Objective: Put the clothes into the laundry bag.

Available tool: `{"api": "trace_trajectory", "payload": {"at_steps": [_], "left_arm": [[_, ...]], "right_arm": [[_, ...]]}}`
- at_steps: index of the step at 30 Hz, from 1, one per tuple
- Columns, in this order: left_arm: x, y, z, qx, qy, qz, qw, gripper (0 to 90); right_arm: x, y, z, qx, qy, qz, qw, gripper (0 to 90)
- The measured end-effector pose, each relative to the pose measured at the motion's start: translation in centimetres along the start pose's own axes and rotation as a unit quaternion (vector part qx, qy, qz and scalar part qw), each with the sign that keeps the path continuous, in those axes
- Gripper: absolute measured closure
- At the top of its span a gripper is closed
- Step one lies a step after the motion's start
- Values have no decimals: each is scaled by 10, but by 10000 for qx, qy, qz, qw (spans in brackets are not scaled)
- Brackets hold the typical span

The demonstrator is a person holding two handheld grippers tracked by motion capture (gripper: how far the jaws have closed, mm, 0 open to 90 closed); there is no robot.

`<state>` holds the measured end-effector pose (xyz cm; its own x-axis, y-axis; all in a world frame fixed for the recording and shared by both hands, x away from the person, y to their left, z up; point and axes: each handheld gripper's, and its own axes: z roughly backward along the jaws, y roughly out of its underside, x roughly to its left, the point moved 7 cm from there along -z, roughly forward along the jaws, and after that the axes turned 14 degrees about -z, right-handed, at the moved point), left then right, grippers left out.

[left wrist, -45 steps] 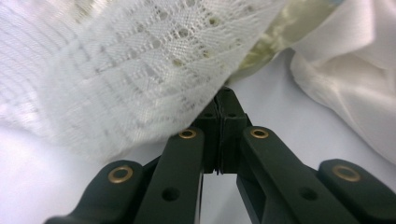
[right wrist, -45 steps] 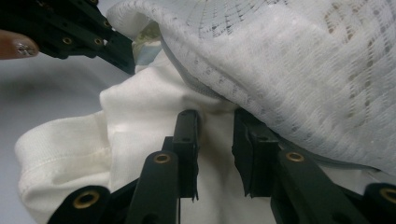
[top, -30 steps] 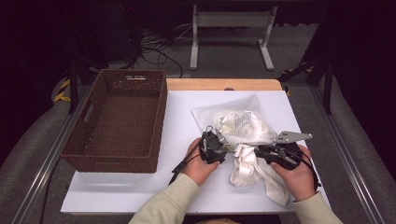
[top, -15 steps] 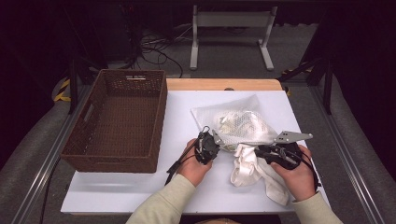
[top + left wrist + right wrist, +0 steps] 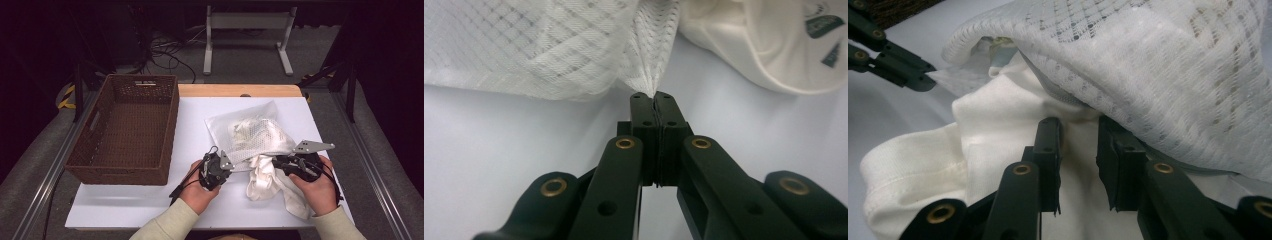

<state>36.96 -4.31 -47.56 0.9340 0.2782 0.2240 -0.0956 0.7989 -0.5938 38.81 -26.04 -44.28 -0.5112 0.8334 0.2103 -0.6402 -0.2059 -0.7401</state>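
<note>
White mesh bag (image 5: 539, 45) corner pinched in left gripper (image 5: 654, 97) jaws; garment label print (image 5: 824, 25) unreadable.

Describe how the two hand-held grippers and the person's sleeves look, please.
Both grippers, left gripper and right gripper, are black, with flat jointed jaws and brass-coloured rivets. The right one carries a grey three-cornered plate; a smaller grey plate sits on the left, and a black cable trails from it. The sleeves are pale beige.

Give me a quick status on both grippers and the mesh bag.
Left gripper shut on mesh bag edge. Right gripper clamps white garment at bag mouth. Nothing blocking.
</note>
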Motion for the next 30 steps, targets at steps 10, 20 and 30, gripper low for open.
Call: {"api": "trace_trajectory", "payload": {"at_steps": [10, 20, 30], "left_arm": [[-27, 8, 15, -86, 341, -116, 9993, 897], [-33, 17, 28, -137, 396, -17, 9991, 897], [-33, 27, 38, -229, 428, 109, 9988, 897]], "right_arm": [[5, -2, -8, -72, 40, 31, 10000, 723], [8, -16, -27, -219, 123, 8, 9997, 755], [11, -20, -34, -250, 93, -38, 9996, 698]]}}
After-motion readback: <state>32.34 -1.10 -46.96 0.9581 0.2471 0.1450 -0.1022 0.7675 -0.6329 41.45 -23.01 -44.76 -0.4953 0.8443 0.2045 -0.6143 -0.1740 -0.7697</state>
